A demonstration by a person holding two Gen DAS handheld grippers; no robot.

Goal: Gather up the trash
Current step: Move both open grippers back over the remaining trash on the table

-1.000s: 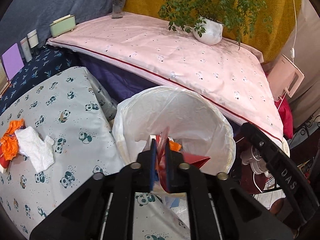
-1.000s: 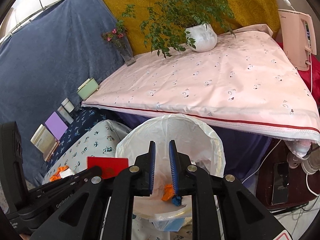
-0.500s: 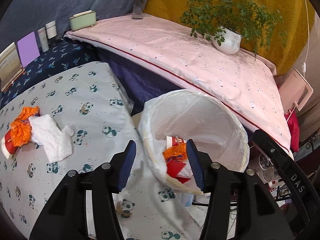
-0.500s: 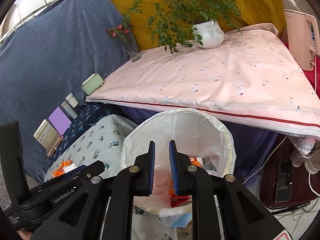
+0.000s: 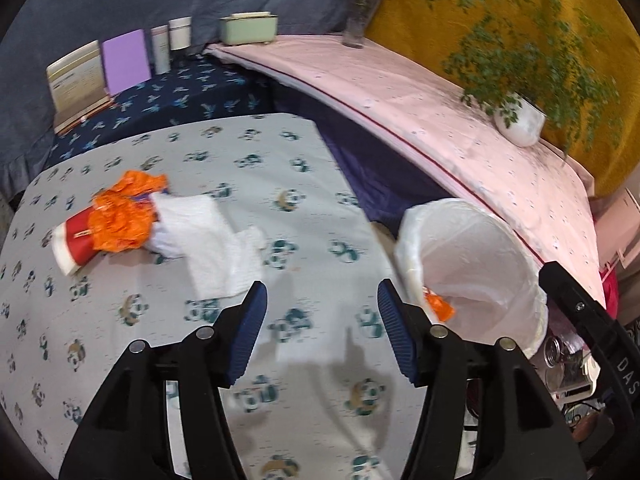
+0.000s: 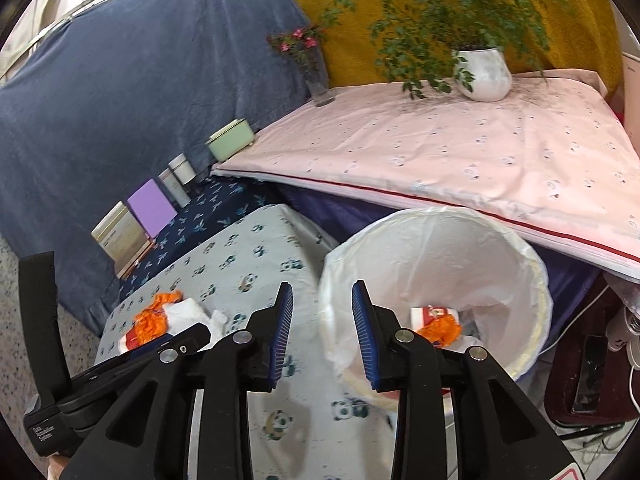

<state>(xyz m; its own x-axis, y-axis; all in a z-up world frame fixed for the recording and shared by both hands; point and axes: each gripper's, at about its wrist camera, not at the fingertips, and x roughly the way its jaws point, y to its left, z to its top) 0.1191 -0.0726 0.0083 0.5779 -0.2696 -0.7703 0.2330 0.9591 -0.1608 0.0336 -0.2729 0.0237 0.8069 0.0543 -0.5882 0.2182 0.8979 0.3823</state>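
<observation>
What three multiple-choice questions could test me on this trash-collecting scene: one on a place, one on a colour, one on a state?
1. Where is the white crumpled paper towel?
A. in the bin
B. on the panda-print cloth
C. on the pink cloth

2. What colour is the crinkled plastic wrapper beside it?
A. orange
B. green
C. black

3. What is between the left gripper jaws?
A. a cup
B. a towel
C. nothing

Key: 1 B, it lies on the panda cloth, outside the white-lined trash bin. 2 A, it is bright orange. 3 C, the jaws are opening with only cloth visible behind them.
</observation>
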